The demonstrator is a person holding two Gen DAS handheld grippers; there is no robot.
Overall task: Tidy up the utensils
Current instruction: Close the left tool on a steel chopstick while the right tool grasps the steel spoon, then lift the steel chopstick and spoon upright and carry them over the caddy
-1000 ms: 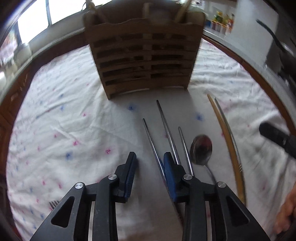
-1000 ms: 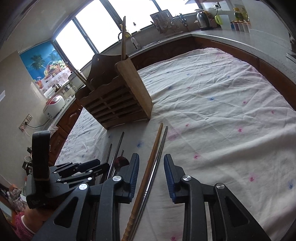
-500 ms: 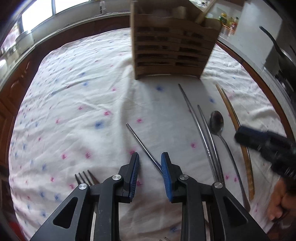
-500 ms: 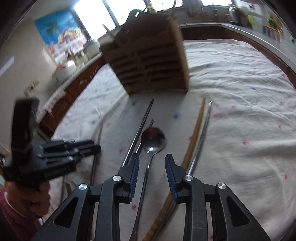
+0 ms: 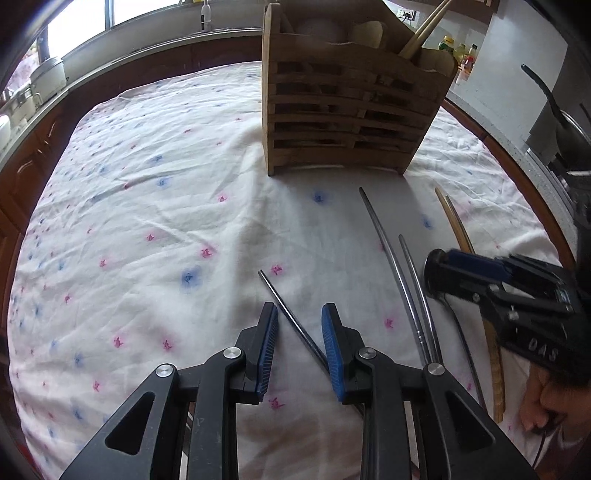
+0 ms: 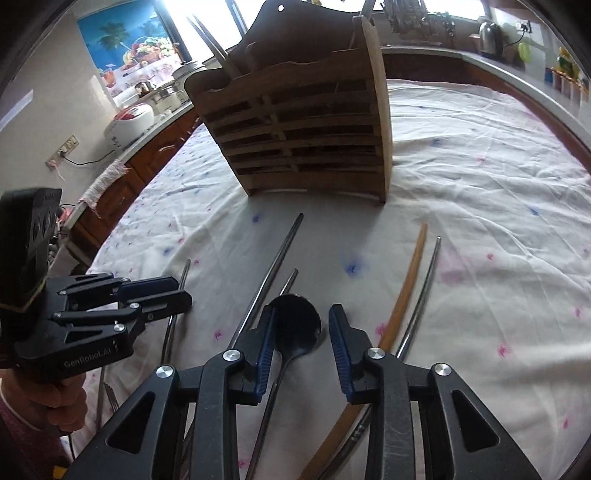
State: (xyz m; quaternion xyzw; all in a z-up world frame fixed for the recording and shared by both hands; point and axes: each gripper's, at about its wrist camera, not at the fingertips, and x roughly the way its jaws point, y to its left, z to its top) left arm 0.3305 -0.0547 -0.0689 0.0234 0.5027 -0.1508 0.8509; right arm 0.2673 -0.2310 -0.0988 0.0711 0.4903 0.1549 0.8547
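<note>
While our left tool [image 5: 299, 334] stands slightly open astride a metal chopstick [image 5: 291, 317], untouched, our right tool [image 6: 302, 334], jaws just closing, straddles the spoon [image 6: 295, 325] bowl w/o gripping; wooden rack [image 6: 303, 125] at 12.

You work on a white tablecloth [image 5: 155, 192] with pink and blue flowers. Behind it you see bright windows [image 6: 207, 14], a brown wooden counter [image 5: 122, 74], and a tropical poster [image 6: 122, 40].
</note>
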